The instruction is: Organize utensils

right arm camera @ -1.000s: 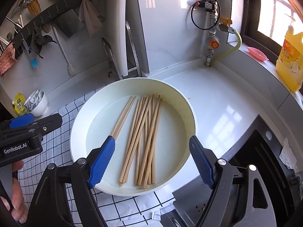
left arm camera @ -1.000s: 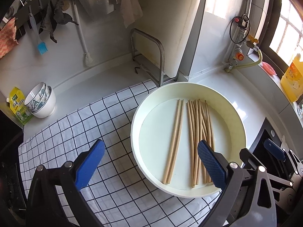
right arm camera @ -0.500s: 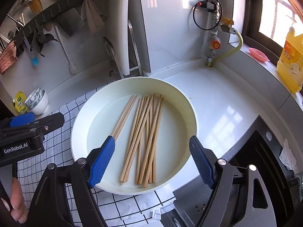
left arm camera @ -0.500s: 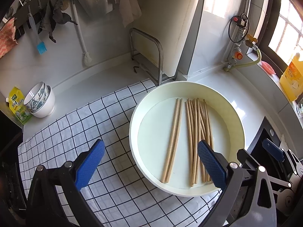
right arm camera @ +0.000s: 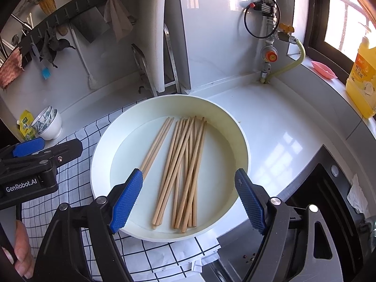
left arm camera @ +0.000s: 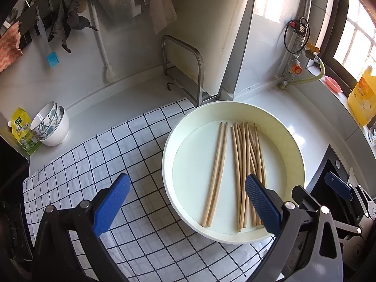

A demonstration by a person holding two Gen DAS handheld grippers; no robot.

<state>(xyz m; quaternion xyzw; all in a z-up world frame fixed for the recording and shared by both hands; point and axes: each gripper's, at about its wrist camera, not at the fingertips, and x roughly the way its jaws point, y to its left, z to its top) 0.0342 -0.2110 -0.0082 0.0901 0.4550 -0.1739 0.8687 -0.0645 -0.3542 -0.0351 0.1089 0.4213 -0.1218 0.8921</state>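
The right gripper (right arm camera: 188, 197) hangs spread wide and empty over the near side of the round tray (right arm camera: 242, 145), its blue pads straddling the near ends of the loose heap of chopsticks (right arm camera: 185, 164) without touching any. The left gripper (left arm camera: 186, 204) is equally wide and empty, over the tray's near-left rim, one pad above the checked cloth (left arm camera: 94, 164).

Inside the tray, a separated pair (left arm camera: 216, 174) lies left of the heap, parallel and just apart from it (apparently one pair already sorted). The heap itself is crossed and overlapping, so most of the sorting looks undone. Where sorted chopsticks finally belong cannot be told. Beyond the tray's far-left side, well apart, stand stacked bowls (left arm camera: 50, 124).
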